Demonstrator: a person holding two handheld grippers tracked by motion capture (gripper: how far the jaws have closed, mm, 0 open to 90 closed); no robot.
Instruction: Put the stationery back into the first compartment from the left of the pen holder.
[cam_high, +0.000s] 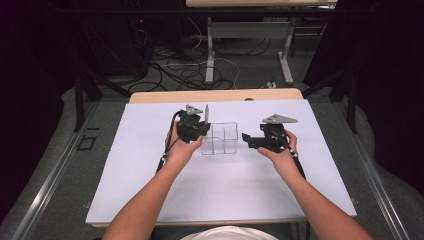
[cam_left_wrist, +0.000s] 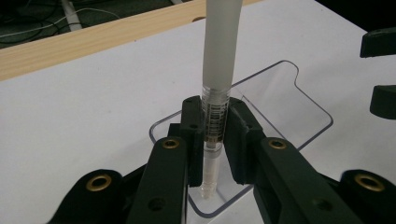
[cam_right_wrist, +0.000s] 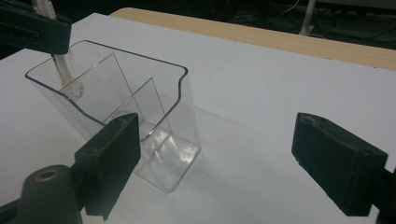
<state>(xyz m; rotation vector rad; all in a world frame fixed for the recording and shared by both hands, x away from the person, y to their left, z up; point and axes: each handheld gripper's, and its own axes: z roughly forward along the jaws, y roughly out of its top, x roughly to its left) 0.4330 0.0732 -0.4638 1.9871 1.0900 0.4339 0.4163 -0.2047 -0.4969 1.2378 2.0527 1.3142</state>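
Observation:
A clear plastic box (cam_high: 220, 139) with inner dividers stands in the middle of the white table. My left gripper (cam_high: 203, 129) sits at its left edge, shut on a frosted white pen (cam_left_wrist: 218, 60) with a barcode label. The pen stands upright, its lower tip inside a compartment of the clear box (cam_left_wrist: 292, 95). In the right gripper view that pen tip (cam_right_wrist: 70, 77) shows through the wall at the far-left corner of the clear box (cam_right_wrist: 163, 140). My right gripper (cam_high: 246, 139) hovers just right of the box, open, with nothing between its jaws (cam_right_wrist: 219, 158).
A white sheet (cam_high: 150, 180) covers the table, with a wooden strip (cam_high: 215, 95) along its far edge. Beyond are floor cables (cam_high: 185, 70) and another table's legs (cam_high: 210, 50). Dark frame posts stand at both sides.

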